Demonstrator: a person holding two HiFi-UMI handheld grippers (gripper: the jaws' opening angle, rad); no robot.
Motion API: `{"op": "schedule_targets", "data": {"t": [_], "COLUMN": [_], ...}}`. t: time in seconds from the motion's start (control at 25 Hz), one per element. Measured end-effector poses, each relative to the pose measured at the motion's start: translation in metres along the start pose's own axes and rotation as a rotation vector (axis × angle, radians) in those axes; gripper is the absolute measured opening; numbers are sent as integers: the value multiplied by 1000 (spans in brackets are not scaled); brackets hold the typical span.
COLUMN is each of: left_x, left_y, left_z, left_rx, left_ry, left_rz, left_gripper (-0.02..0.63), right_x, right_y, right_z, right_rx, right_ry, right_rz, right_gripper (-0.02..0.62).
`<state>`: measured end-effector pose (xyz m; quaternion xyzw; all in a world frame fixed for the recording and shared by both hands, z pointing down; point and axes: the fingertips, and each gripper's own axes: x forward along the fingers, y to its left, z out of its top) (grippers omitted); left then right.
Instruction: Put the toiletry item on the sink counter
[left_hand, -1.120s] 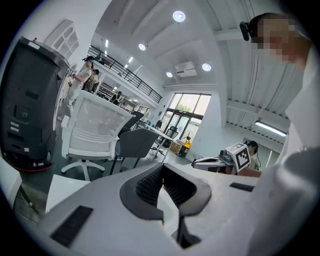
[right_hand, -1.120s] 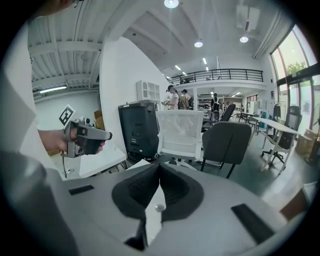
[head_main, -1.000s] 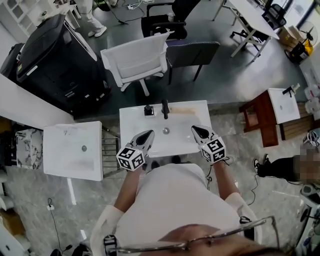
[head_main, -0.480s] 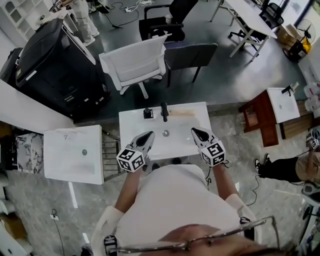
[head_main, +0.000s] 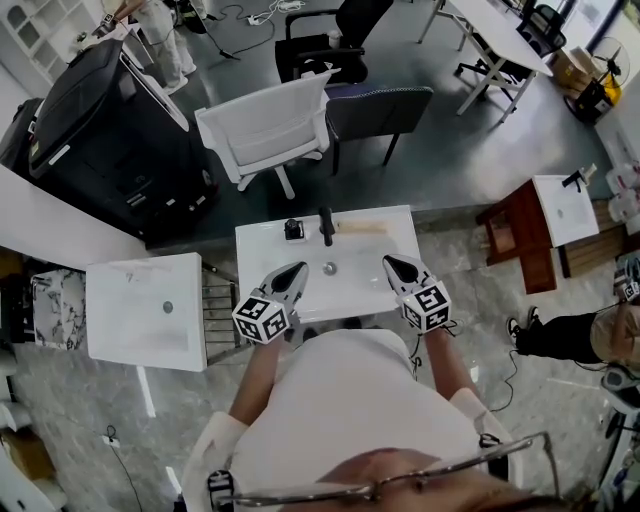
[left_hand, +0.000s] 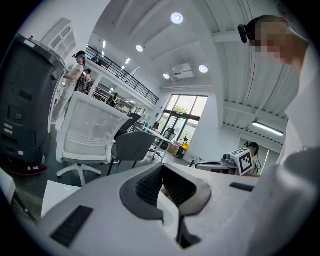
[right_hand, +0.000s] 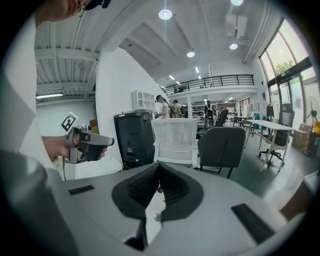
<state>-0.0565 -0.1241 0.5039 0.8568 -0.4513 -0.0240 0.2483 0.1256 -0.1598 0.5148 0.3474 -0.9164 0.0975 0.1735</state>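
A separate white basin (head_main: 145, 310) stands at nine o'clock of the sink counter (head_main: 262, 250); the left gripper (head_main: 297, 270) hovers over the counter's front, at eight o'clock of the drain (head_main: 330, 268), its jaws pressed together on nothing; a small dark item (head_main: 293, 229), seemingly the toiletry piece, sits on the counter's back edge at eleven o'clock of the drain, just beside the black faucet (head_main: 326, 225) at twelve; a tan strip (head_main: 360, 227) lies at one o'clock; the right gripper (head_main: 392, 264) hangs at three o'clock, jaws likewise together and empty.
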Motion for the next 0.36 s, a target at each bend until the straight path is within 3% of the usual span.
{"op": "schedule_targets", "data": {"t": [0.36], "left_x": [2], "left_y": [10], "left_z": [2], "left_rx": [-3], "left_ry": [4], "left_rz": [15], "left_gripper": [3], "right_x": [9], "right_y": [-3], "right_z": [5], "right_rx": [-1], "right_ry": [-6], "right_rz": [10], "right_gripper": [6]}}
